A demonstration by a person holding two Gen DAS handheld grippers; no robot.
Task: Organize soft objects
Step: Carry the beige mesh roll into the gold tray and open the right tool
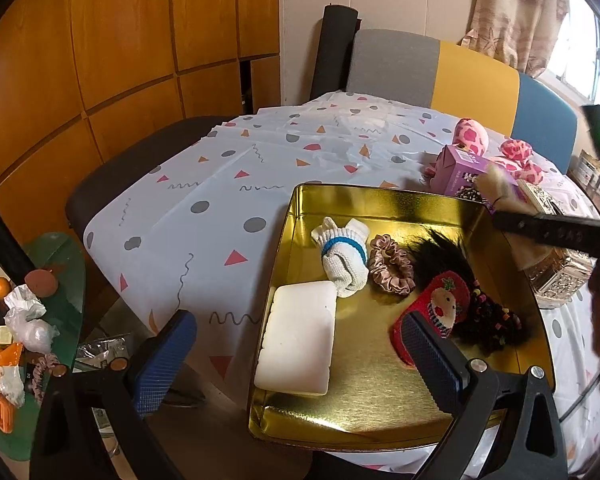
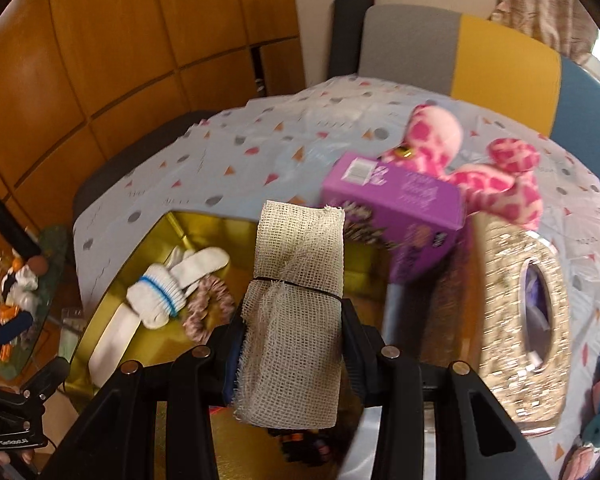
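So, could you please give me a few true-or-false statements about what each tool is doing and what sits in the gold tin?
1. The right tool is shut on a beige gauze roll tied with a black band. True.
2. The left tool grips the white rectangular sponge. False: it is open and holds nothing.
3. The white sock bundle with blue stripe lies inside the gold metal tin. True.
4. The pink spotted plush toy lies in the tin. False: it rests on the tablecloth behind the purple carton.
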